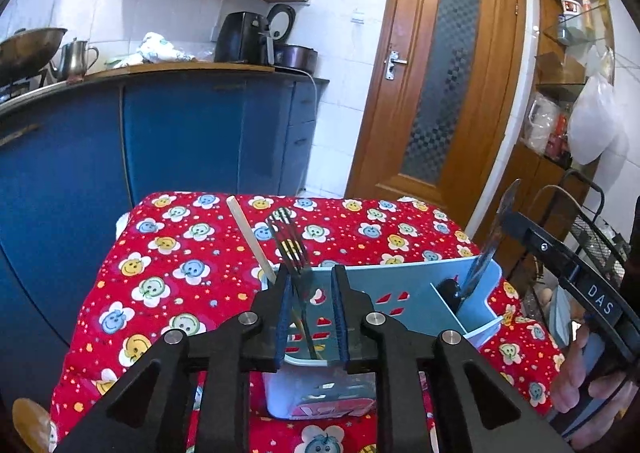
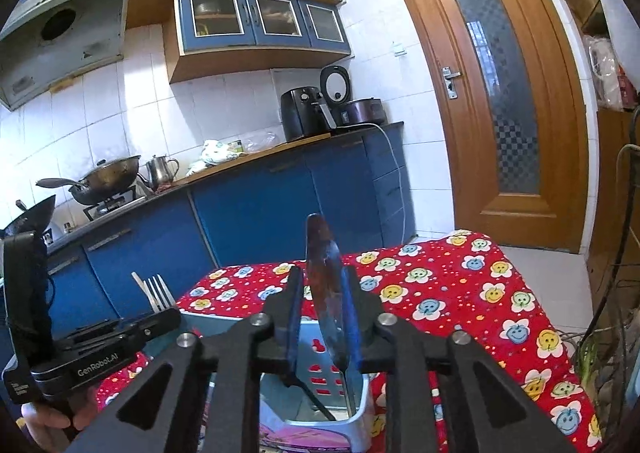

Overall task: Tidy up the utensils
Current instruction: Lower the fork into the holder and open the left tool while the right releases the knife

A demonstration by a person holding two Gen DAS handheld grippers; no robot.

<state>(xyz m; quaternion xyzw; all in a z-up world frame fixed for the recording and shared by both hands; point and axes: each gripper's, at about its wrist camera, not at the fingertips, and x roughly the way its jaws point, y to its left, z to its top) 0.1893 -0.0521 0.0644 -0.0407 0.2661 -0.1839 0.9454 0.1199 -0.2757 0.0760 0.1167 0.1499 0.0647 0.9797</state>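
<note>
looks like the drop-off step: the fork (image 1: 289, 249) and the knife (image 2: 329, 293) are stood in the blue holder (image 1: 404, 293), left gripper (image 1: 312, 317) and right gripper (image 2: 325, 325) seemingly let go, so both need lifting straight up clear of it.

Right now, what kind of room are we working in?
Most likely a home kitchen. A wok sits on a gas stove under a range hood, and blue cabinets carry a counter with an air fryer. The utensil holder stands on a flowered tablecloth.
</note>
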